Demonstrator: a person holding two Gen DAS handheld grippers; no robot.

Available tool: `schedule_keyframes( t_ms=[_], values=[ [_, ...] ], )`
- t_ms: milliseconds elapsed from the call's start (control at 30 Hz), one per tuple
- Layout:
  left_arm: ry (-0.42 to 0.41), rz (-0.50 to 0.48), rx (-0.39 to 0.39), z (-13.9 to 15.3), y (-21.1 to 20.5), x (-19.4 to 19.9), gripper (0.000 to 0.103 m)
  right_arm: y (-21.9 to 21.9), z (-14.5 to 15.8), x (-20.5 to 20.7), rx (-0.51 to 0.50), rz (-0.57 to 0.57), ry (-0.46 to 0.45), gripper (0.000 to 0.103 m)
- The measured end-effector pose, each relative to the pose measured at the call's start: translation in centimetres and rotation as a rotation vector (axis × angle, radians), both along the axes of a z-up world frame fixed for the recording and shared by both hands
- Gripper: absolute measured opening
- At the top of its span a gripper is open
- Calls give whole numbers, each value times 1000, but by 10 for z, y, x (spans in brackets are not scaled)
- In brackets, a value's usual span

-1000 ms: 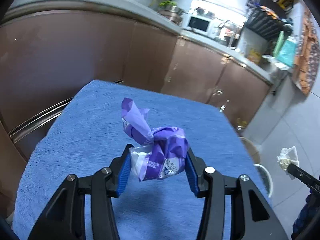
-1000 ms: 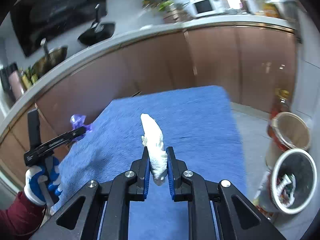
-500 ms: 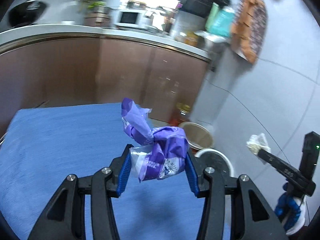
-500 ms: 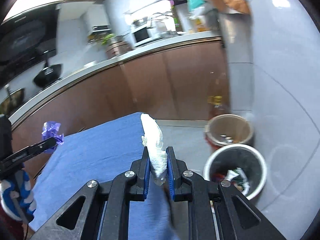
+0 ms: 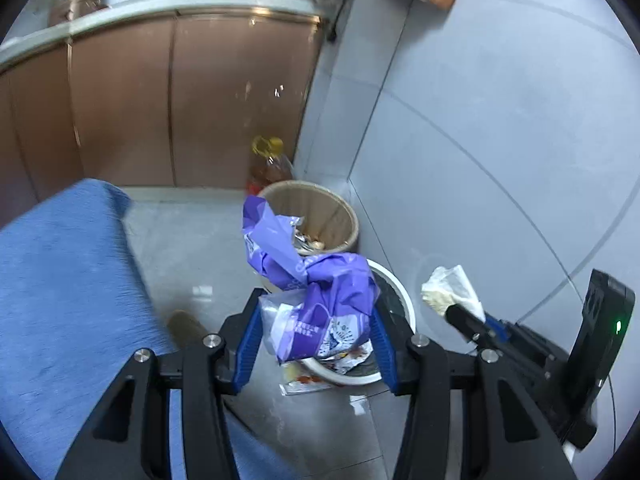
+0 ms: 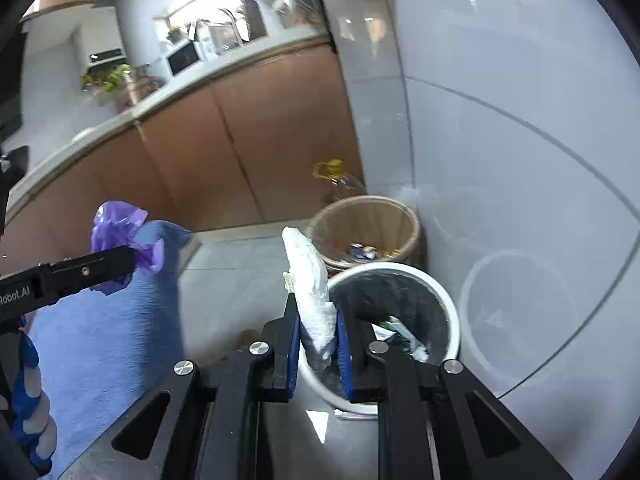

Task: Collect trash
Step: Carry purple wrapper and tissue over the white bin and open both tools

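Note:
A crumpled purple wrapper (image 5: 320, 300) sits clamped between the blue pads of my left gripper (image 5: 316, 320), held above the near rim of a white-rimmed trash bin (image 5: 400, 296). My right gripper (image 6: 318, 320) grips a crumpled white tissue (image 6: 308, 272) over the left edge of the same bin (image 6: 420, 276), which holds scraps. Its jaws are opening, with the tissue still between the pads. Each view shows the other tool: the right gripper (image 5: 460, 312) with the tissue (image 5: 448, 284), and the left gripper (image 6: 128, 260) with the wrapper (image 6: 116, 220).
A tan bin (image 5: 344, 216) with some litter stands behind the white one, and an oil bottle (image 5: 268, 160) stands by the brown cabinets. The blue-covered table (image 5: 60, 280) lies to the left. A torn packet (image 5: 304, 380) lies on the floor. Grey tiled wall closes the right side.
Both grippers have swung from over the blue table to the bins by the wall, still carrying the wrapper and the tissue. The white bin now lies right under them.

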State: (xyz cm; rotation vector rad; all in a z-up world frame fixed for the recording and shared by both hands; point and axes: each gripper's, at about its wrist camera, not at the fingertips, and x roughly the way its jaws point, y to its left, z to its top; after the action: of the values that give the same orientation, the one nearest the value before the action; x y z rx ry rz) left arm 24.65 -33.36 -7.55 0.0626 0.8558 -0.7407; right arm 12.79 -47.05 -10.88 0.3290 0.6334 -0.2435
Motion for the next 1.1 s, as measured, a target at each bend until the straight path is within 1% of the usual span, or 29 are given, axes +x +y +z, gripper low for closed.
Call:
schedule_keyframes(
  t_ms=[67, 100, 133, 233, 300, 367, 400, 433, 467, 500, 567, 667, 733, 833, 1000, 1033, 1100],
  values=[
    [12, -8, 19, -9, -23, 12, 47, -11, -10, 6, 5, -17, 21, 17],
    [23, -7, 24, -12, -30, 17, 49, -16, -17, 10, 4, -29, 36, 17],
    [44, -6, 28, -18, -43, 25, 49, -19, -22, 13, 2, -37, 47, 17],
    [71, -5, 30, -27, -65, 38, 50, -33, -40, 24, 0, -70, 88, 19],
    [112, -9, 26, -34, -82, 51, 50, -36, -46, 29, -8, -86, 105, 27],
    [146, -23, 21, -40, -92, 58, 50, -39, -51, 34, -24, -98, 126, 44],
    [153, -21, 21, -42, -97, 62, 51, -39, -52, 34, -38, -102, 135, 47],
    [158, -20, 21, -45, -97, 62, 51, -38, -53, 35, -50, -106, 143, 54],
    [173, -23, 20, -48, -100, 64, 51, -38, -53, 35, -58, -110, 149, 56],
    [181, -26, 18, -50, -99, 65, 51, -37, -53, 34, -60, -113, 155, 56],
    [184, -32, 23, -53, -99, 65, 51, -34, -52, 29, -63, -114, 153, 59],
    [189, -39, 21, -53, -100, 65, 52, -26, -49, 24, -79, -113, 155, 64],
    [202, -38, 9, -51, -96, 65, 52, -21, -47, 19, -74, -117, 153, 65],
    [180, -45, 1, -42, -90, 59, 52, -18, -44, 13, -63, -129, 148, 66],
    [99, -22, -14, -19, -62, 44, 52, -10, -33, 5, -44, -139, 127, 68],
    [76, -15, -14, -14, -55, 39, 52, -7, -28, 3, -46, -140, 116, 70],
    [30, 6, -19, -3, -38, 31, 52, 0, -16, -1, -55, -138, 89, 77]
  ],
)
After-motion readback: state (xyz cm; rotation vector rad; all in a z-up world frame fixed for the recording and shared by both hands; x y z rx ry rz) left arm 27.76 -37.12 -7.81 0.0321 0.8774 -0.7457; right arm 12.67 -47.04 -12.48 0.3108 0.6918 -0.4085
